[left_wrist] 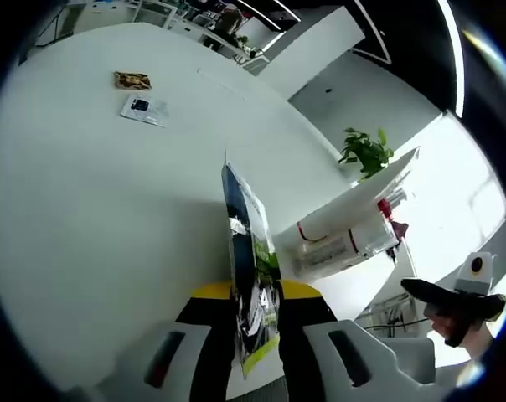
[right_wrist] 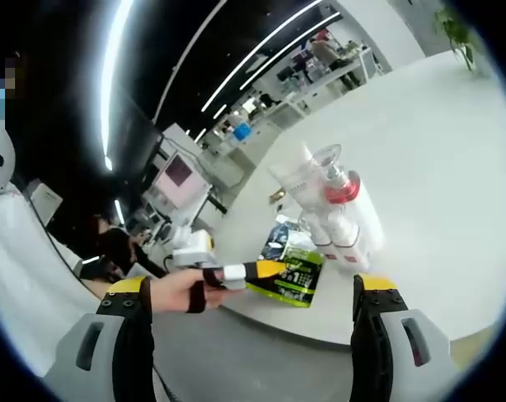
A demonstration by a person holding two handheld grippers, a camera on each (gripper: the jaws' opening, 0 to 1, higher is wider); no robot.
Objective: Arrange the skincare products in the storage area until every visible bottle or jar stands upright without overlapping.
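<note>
Left gripper view has my left gripper [left_wrist: 253,335] pinched edge-on around a flat sachet [left_wrist: 249,276] above the white table [left_wrist: 85,218]. Bottles [left_wrist: 345,239] lie tipped near the table's edge. Right gripper view: my right gripper [right_wrist: 249,331] stands wide, holding nothing, facing the bottles [right_wrist: 337,209] and the sachet [right_wrist: 291,272] at the table's near edge.

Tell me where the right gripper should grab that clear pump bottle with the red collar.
Grip the pump bottle across its clear body below the red collar, coming from the table's near edge. It appears to lean among the other bottles; the pump head is narrow and irregular, and the body offers flatter sides.
</note>
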